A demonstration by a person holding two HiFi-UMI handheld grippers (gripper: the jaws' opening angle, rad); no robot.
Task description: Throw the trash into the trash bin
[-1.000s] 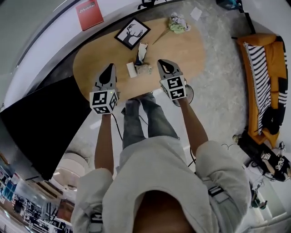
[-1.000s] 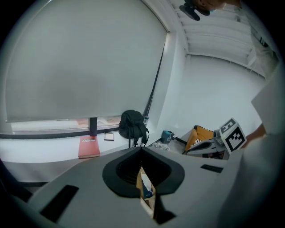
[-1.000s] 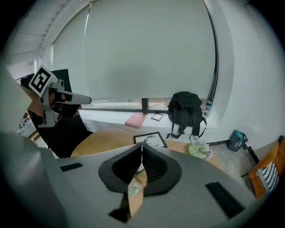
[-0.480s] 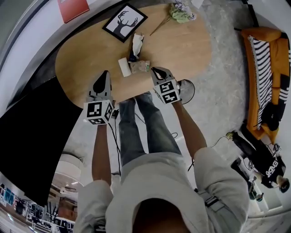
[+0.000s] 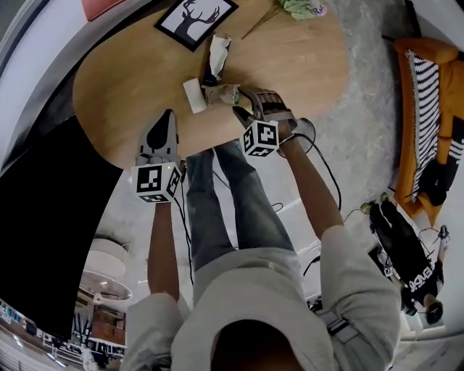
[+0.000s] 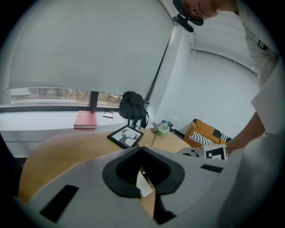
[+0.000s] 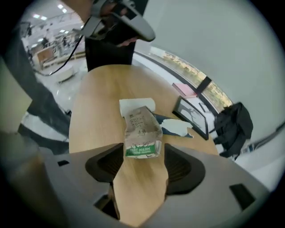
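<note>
Trash lies on the oval wooden table (image 5: 138, 65): a small green-and-white carton (image 5: 223, 94) (image 7: 142, 131) on its side, a white tissue (image 5: 193, 95) (image 7: 136, 105) and a torn blue-and-white wrapper (image 5: 216, 56) (image 7: 176, 126). My right gripper (image 5: 245, 101) (image 7: 141, 153) points steeply down at the carton. Its jaws are opening and stand on either side of the carton's near end, apart from it. My left gripper (image 5: 168, 116) (image 6: 141, 149) hovers over the table's near edge, left of the trash, shut and holding nothing.
A framed deer picture (image 5: 196, 18) (image 6: 126, 136) and a flower bunch (image 5: 301, 7) lie farther back. A red book (image 6: 86, 120) and a black backpack (image 6: 132, 109) sit by the window. An orange sofa (image 5: 428, 109) stands right. A round grey thing (image 5: 309, 130) peeks out beside the right hand.
Both grippers have come down toward the table. The right one rolled, tipped steeply down over the carton, and its jaws went from shut to open.
</note>
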